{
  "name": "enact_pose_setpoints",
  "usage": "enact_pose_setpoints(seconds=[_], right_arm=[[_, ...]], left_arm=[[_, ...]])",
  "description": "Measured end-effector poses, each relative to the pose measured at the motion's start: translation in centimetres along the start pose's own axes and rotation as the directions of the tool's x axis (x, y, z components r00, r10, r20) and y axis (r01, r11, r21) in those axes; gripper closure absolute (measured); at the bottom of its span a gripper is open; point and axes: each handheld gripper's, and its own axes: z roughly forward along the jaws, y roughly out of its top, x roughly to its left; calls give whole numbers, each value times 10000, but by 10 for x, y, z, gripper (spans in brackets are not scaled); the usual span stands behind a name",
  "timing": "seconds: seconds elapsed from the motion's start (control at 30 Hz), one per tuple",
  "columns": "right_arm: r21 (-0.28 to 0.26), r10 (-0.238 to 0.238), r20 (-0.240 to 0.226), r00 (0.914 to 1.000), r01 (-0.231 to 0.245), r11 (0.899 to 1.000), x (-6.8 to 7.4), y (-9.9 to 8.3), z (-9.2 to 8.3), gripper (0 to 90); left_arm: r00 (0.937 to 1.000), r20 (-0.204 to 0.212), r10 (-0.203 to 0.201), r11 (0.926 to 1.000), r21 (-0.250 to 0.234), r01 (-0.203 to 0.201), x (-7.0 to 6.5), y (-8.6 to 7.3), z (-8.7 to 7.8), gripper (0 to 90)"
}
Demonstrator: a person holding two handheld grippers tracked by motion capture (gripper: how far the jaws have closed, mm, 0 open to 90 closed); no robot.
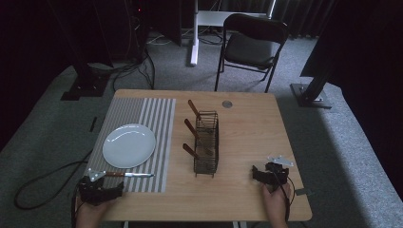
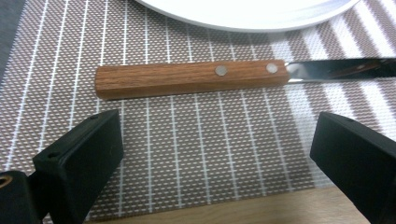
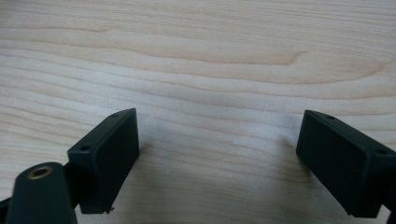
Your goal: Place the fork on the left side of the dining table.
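A wooden-handled knife point(image 1: 128, 175) lies flat on the striped placemat point(image 1: 157, 118), just in front of the white plate point(image 1: 129, 145). In the left gripper view its handle point(image 2: 189, 78) runs crosswise, the blade point(image 2: 336, 69) pointing right. My left gripper point(image 1: 97, 190) is open at the mat's near edge, a little short of the handle, its jaws point(image 2: 219, 154) spread wide with nothing between them. My right gripper point(image 1: 266, 175) rests low over bare wood at the near right of the table, open point(image 3: 217, 154) and empty.
A black wire basket point(image 1: 206, 142) stands mid-table with three wooden-handled utensils point(image 1: 192, 128) sticking out to its left. A round metal disc point(image 1: 227, 103) sits near the far edge. A black chair point(image 1: 252, 45) stands beyond the table.
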Motion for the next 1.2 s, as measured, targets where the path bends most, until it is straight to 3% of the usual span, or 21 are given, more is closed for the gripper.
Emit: enact_pose_setpoints(seconds=[0.1, 0.27, 0.5, 0.83, 1.2], right_arm=[[1, 0, 0, 10000, 0, 10000, 0, 0, 0, 128], [-2, 3, 0, 10000, -3, 10000, 0, 0, 0, 128], [-3, 3, 1, 10000, -3, 10000, 0, 0, 0, 128], [-8, 6, 2, 10000, -6, 10000, 0, 0, 0, 128], [-8, -4, 0, 10000, 4, 10000, 0, 0, 0, 128]], left_arm=[[10000, 92, 34, 10000, 5, -34, -2, 2, -1, 28], [9977, 174, 662, 9978, 14, -662, -13, 8, -4, 28], [9943, 705, 796, 9967, -194, -784, -25, 20, -6, 30], [9819, 1473, 1195, 9926, -398, -1148, -38, 39, -8, 35], [9775, 1569, 1409, 9889, -685, -1315, -49, 63, -9, 40]])
